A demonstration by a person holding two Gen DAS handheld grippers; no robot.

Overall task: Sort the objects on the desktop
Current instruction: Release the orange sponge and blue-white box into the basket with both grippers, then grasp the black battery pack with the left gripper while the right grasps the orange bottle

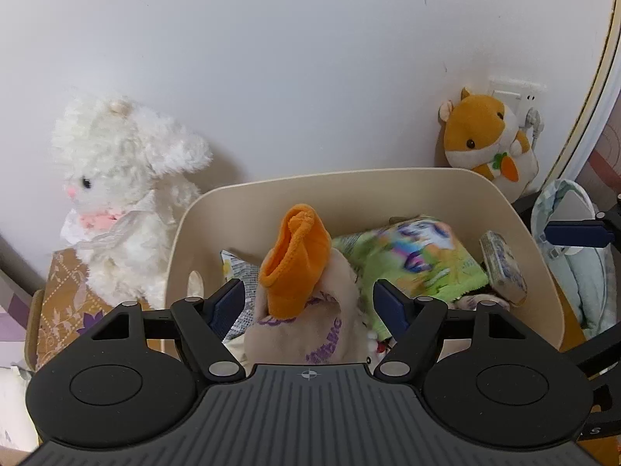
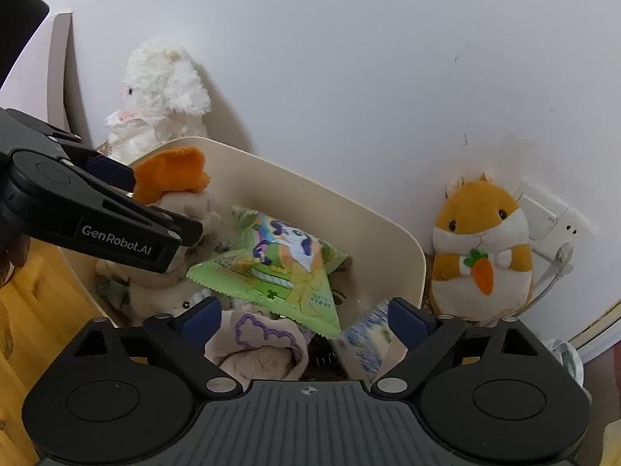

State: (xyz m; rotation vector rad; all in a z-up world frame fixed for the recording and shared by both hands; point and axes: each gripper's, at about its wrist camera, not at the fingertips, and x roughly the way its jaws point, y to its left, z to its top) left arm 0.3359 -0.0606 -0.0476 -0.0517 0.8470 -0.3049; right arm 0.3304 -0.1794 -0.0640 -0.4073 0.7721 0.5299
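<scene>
Left gripper (image 1: 308, 303) gapes wide around the orange-eared plush (image 1: 299, 260), at six o'clock inside the cream bin (image 1: 388, 182). Right gripper (image 2: 304, 320) hangs open too. I'd withdraw straight upward, avoiding snagging fabric.

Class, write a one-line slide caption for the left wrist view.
Left gripper open around an orange-and-beige plush above a filled cream bin, white bunny beside it.

Toys and green packet (image 2: 279, 268) crowd the bin (image 1: 388, 182); above it lies open.
</scene>
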